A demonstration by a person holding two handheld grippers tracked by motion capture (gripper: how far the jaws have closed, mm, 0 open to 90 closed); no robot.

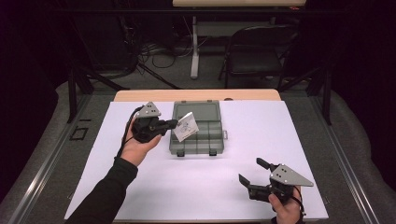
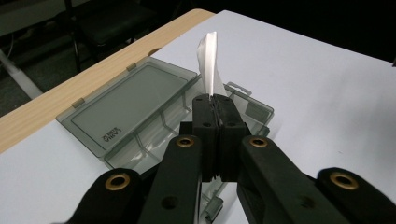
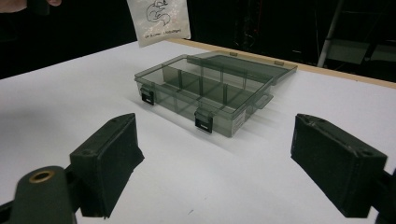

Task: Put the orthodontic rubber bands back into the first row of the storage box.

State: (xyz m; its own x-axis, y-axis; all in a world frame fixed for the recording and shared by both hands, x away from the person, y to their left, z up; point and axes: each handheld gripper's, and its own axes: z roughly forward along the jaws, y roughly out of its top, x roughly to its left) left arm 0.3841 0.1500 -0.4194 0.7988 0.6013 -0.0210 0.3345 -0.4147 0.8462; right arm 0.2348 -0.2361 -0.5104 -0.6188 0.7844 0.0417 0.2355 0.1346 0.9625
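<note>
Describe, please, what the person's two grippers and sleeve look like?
Both the left gripper and right gripper are black with two blocky jaws, brass-coloured rivets and a grey three-cornered plate on top. A black cable trails from the left one. The sleeve is dark.

One open smoky-grey clear plastic compartment box (image 1: 197, 135). One small white paper packet (image 1: 186, 126). Two black two-jaw grippers: left gripper (image 1: 173, 123), right gripper (image 1: 251, 171).
</note>
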